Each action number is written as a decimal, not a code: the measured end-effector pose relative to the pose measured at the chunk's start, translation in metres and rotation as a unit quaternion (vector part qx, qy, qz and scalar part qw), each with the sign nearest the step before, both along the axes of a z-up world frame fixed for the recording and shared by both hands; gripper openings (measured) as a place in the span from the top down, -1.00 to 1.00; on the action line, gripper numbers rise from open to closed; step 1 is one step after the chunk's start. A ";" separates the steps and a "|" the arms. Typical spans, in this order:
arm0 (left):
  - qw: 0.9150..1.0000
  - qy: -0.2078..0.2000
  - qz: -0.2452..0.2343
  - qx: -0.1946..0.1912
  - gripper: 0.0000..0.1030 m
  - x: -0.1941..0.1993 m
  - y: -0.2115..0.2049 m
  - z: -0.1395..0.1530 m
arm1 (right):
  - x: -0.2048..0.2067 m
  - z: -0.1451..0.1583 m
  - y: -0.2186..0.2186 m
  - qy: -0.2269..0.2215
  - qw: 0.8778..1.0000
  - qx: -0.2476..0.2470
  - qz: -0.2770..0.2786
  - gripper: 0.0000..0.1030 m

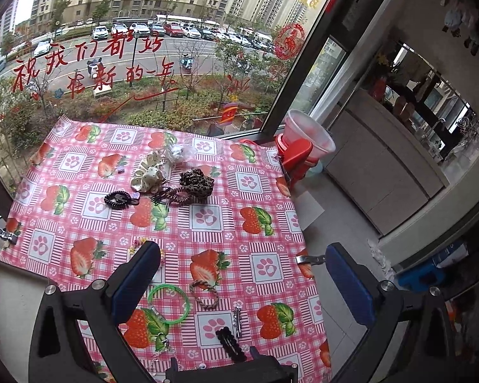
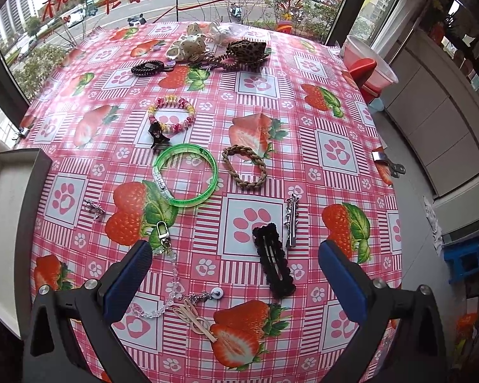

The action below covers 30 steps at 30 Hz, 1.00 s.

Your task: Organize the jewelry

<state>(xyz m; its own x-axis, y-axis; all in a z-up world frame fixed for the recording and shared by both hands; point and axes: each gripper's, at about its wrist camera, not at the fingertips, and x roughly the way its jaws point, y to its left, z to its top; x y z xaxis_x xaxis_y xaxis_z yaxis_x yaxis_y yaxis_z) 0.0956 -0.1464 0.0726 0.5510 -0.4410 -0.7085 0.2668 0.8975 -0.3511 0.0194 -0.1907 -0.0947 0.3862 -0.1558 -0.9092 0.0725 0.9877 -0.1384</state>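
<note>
Jewelry and hair pieces lie scattered on a pink strawberry tablecloth (image 2: 335, 121). Mid-table I see a green bangle (image 2: 186, 175), a braided brown band (image 2: 244, 167), a coloured bead bracelet (image 2: 171, 115) and a black claw clip (image 2: 158, 137). Nearer are a black snap clip (image 2: 274, 261), a silver clip (image 2: 292, 221), a small silver charm (image 2: 94, 209) and a crystal keychain (image 2: 171, 274). Scrunchies and coil ties (image 2: 220, 52) are heaped at the far side. My right gripper (image 2: 234, 271) hovers open above the near clips. My left gripper (image 1: 239, 274) is open too, above the green bangle (image 1: 169, 301), holding nothing.
A grey-walled white tray (image 2: 3, 223) sits at the table's left edge. Metal clamps (image 2: 388, 162) pin the cloth at its edges. A red stool with a clear tub (image 1: 300, 146) stands past the far right corner, beside the window. Floor drops off to the right.
</note>
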 end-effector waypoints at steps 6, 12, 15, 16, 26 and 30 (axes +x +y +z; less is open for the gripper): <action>1.000 0.004 0.003 -0.001 -1.00 -0.001 0.004 -0.001 | 0.001 0.001 0.002 -0.002 1.000 -0.004 0.006 -1.00; 1.000 0.000 0.014 0.009 -1.00 -0.006 0.022 0.003 | 0.000 0.003 0.000 0.002 1.000 0.009 -0.001 -1.00; 0.999 -0.004 0.031 0.043 -1.00 -0.010 0.043 0.000 | -0.003 0.006 -0.007 0.000 1.000 0.018 -0.010 -1.00; 0.998 -0.002 0.037 0.057 -1.00 -0.012 0.051 -0.003 | -0.005 0.008 -0.010 0.000 1.000 0.021 -0.013 -1.00; 0.979 0.057 0.067 0.184 -1.00 -0.045 0.123 -0.067 | -0.025 0.029 -0.047 0.008 0.996 0.058 -0.060 -1.00; 0.968 0.067 0.053 0.235 -1.00 -0.060 0.128 -0.090 | -0.031 0.043 -0.054 0.000 0.995 0.067 -0.075 -1.00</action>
<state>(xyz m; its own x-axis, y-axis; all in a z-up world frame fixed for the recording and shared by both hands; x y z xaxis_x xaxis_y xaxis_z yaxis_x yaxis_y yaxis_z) 0.0358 -0.0188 -0.0175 0.4640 0.0008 -0.8858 0.1452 0.9864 0.0769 -0.0120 -0.2446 -0.0521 0.3675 -0.0891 -0.9257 0.2214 0.9752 -0.0059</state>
